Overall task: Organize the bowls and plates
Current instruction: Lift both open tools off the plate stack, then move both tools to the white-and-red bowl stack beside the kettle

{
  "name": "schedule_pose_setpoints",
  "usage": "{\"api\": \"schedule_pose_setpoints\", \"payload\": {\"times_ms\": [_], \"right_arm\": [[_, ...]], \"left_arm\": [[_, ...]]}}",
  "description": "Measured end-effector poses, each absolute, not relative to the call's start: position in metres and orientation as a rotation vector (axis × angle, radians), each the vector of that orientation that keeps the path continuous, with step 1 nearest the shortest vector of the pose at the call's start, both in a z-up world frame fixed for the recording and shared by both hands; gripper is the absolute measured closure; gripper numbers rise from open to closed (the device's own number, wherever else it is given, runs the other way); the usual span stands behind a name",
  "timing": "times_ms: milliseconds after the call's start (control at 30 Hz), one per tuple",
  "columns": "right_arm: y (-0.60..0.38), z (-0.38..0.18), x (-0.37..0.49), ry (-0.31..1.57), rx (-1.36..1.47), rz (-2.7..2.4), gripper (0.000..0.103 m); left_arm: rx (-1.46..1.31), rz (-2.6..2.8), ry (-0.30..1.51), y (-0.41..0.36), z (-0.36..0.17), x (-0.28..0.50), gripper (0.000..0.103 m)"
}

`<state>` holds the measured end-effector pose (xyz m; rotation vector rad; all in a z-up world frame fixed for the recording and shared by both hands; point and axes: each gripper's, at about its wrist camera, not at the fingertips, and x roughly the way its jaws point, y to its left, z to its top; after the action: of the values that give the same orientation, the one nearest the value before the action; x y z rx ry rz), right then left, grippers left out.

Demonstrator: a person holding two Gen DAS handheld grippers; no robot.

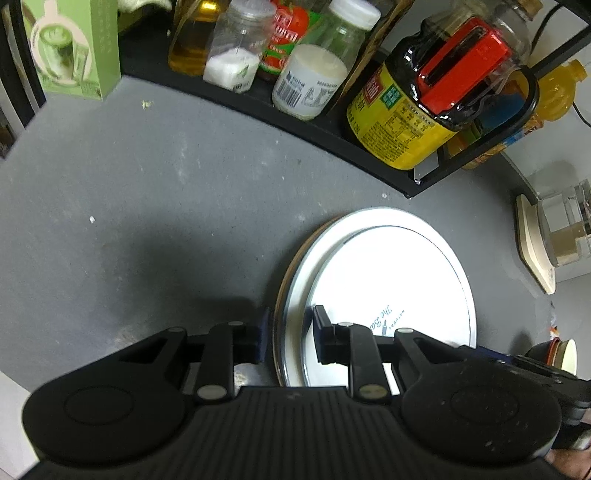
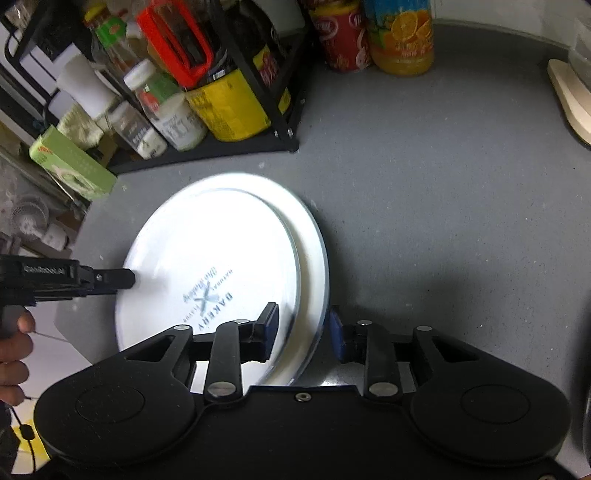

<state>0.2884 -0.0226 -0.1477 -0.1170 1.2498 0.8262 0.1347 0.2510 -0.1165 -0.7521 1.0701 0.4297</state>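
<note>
A stack of plates (image 1: 388,266) rests on the grey counter: a white plate printed "Bakery" on top, a larger white one under it, and a brown-rimmed one at the bottom. My left gripper (image 1: 291,334) is shut on the stack's left rim, one finger on the top plate and one outside the brown rim. In the right wrist view the plates (image 2: 207,240) look blurred and tilted. There my right gripper (image 2: 303,328) is shut on their right rim, and the left gripper (image 2: 125,278) touches the far side. Stacked bowls (image 1: 565,354) peek in at the right edge.
A black rack (image 1: 295,122) of bottles and jars runs along the back, close behind the plates. A green box (image 1: 74,48) stands at its left end. A glass jug on a cream base (image 1: 554,236) sits to the right. An orange juice bottle (image 2: 402,33) stands by the wall. A hand (image 2: 14,343) holds the left gripper.
</note>
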Motion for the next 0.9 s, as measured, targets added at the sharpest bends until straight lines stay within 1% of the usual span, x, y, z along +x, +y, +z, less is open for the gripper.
{"api": "schedule_pose_setpoints", "payload": {"times_ms": [33,67,167,233,300,433,500,700,900], "right_arm": [[-0.025,-0.144,0.289,1.245,-0.102,0.825,0.064],[-0.027,-0.141,0.289,1.238,-0.096,0.821,0.058],[-0.034,-0.129,0.292,1.211,-0.077,0.814,0.053],[-0.041,-0.12,0.293,1.199,-0.051,0.815,0.047],[-0.048,-0.113,0.294,1.18,-0.035,0.807,0.038],[-0.064,-0.098,0.299,1.153,-0.002,0.782,0.033],[-0.074,-0.092,0.3,1.136,0.011,0.766,0.023],[-0.106,-0.078,0.305,1.096,0.06,0.708,0.015],[-0.145,-0.072,0.31,1.073,0.109,0.626,0.013]], "left_arm": [[-0.74,0.438,1.071,0.251,-0.114,0.135,0.081],[-0.729,0.444,1.071,0.251,-0.11,0.136,0.081],[-0.714,0.445,1.052,0.252,-0.098,0.137,0.078],[-0.699,0.434,1.042,0.25,-0.088,0.141,0.073],[-0.667,0.424,1.039,0.245,-0.079,0.147,0.063],[-0.609,0.382,1.019,0.23,-0.061,0.163,0.051],[-0.595,0.355,1.016,0.22,-0.056,0.173,0.045],[-0.536,0.269,1.027,0.186,-0.047,0.204,0.04],[-0.482,0.168,1.043,0.144,-0.043,0.234,0.038]]}}
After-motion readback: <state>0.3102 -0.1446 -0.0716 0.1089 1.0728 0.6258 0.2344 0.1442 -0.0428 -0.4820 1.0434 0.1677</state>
